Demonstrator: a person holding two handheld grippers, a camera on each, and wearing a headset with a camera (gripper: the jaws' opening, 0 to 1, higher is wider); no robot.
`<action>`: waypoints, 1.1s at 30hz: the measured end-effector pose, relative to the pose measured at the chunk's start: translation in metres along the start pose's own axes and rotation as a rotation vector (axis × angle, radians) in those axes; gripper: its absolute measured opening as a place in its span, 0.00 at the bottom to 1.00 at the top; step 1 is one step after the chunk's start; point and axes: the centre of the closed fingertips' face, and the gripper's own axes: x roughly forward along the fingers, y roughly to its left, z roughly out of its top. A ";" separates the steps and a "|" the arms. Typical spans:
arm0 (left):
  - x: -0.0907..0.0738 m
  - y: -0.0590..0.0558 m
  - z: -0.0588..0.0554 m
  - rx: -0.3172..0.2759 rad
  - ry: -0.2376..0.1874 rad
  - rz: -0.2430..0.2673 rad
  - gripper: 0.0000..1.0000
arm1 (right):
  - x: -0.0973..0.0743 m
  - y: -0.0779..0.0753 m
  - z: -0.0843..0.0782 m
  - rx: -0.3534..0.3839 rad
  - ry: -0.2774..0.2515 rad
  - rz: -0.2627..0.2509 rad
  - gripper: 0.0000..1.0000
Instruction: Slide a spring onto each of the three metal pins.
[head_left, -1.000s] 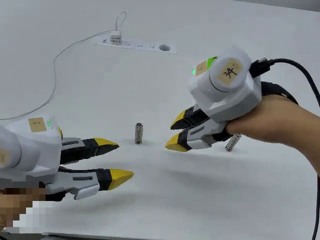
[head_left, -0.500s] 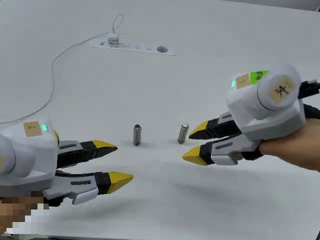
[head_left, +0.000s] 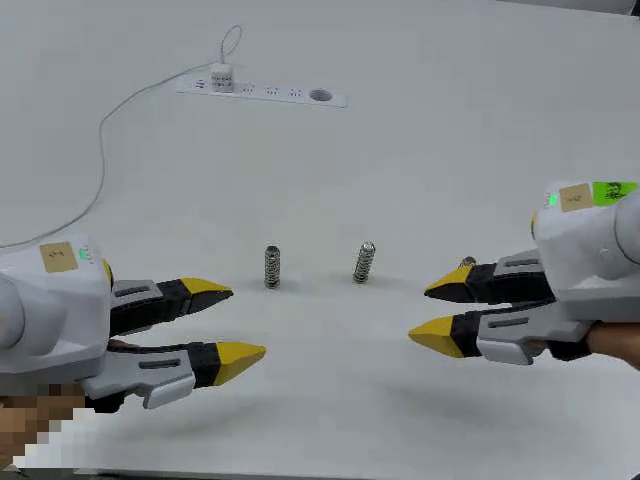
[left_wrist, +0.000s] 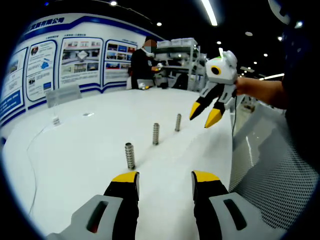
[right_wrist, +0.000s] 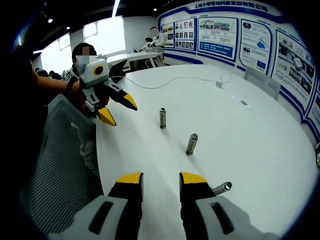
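Three pins stand in a row on the white table (head_left: 330, 180), each wrapped in a spring. The left spring (head_left: 272, 266) and the middle spring (head_left: 364, 262) are upright. Only the top of the third spring (head_left: 466, 263) peeks out behind my right gripper (head_left: 432, 311), which is open and empty, just right of the row. My left gripper (head_left: 232, 321) is open and empty too, in front of and left of the row. The left gripper view has the springs (left_wrist: 130, 155) (left_wrist: 156, 133) (left_wrist: 178, 122) beyond its tips. In the right gripper view the nearest spring (right_wrist: 221, 188) looks tilted.
A white power strip (head_left: 262, 90) with a plugged charger lies at the table's far side, and its cable (head_left: 100, 150) curves off to the left. A mesh chair (left_wrist: 280, 165) stands by the table edge. People stand in the background (left_wrist: 142, 62).
My right gripper has drawn back to the right and lower, away from the row, uncovering the middle spring. The left gripper has stayed where it was.
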 end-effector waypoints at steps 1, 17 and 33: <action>0.000 0.000 0.000 0.000 0.000 0.000 0.43 | -0.004 -0.005 -0.002 0.014 -0.005 -0.013 0.30; -0.002 0.001 -0.002 -0.004 0.004 0.004 0.44 | -0.032 -0.039 -0.026 0.086 -0.063 -0.121 0.33; 0.000 0.001 -0.005 -0.012 0.012 0.000 0.45 | -0.035 -0.045 -0.032 0.016 -0.165 -0.131 0.46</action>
